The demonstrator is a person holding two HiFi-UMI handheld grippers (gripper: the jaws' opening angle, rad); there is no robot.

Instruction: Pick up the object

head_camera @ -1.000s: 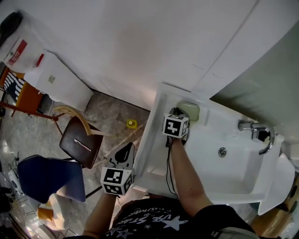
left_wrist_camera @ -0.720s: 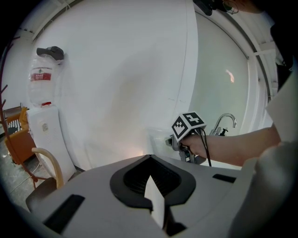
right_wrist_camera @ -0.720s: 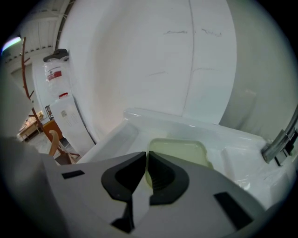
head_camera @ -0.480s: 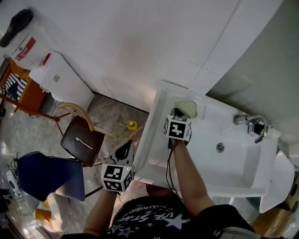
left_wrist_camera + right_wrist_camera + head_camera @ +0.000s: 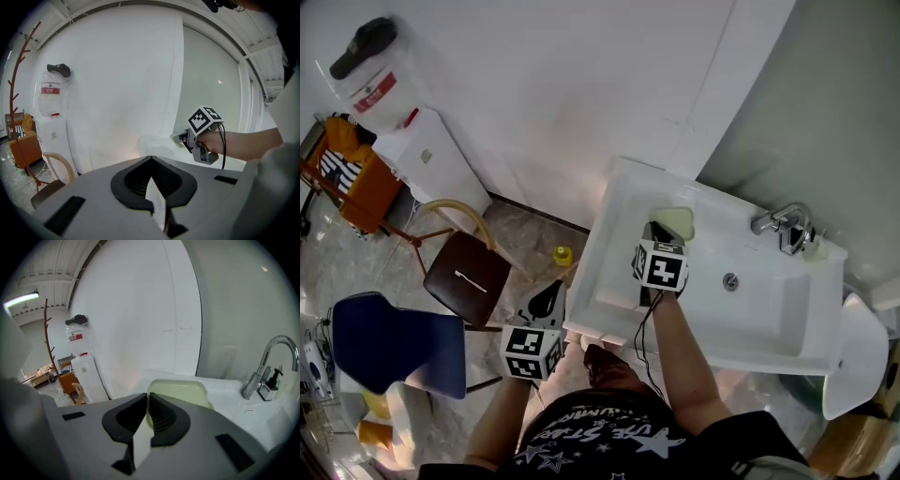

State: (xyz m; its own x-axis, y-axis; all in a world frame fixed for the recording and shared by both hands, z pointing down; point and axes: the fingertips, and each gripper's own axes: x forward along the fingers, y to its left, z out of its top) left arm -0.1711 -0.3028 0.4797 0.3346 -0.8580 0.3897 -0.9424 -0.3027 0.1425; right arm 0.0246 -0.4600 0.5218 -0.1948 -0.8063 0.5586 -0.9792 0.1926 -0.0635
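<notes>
while the left gripper (image 5: 549,298) is hanging shut and empty at lower left, the right gripper (image 5: 653,231) is pinching the near rim of the pale green dish (image 5: 675,221) at the white sink (image 5: 769,323), centre frame.

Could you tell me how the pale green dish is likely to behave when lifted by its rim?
The pale green dish looks like thin moulded plastic, so it is probably stiff and light. The right gripper pinches only its near rim, so it may tilt or swing. Its smooth surface, at a sink, could be slippery.
</notes>
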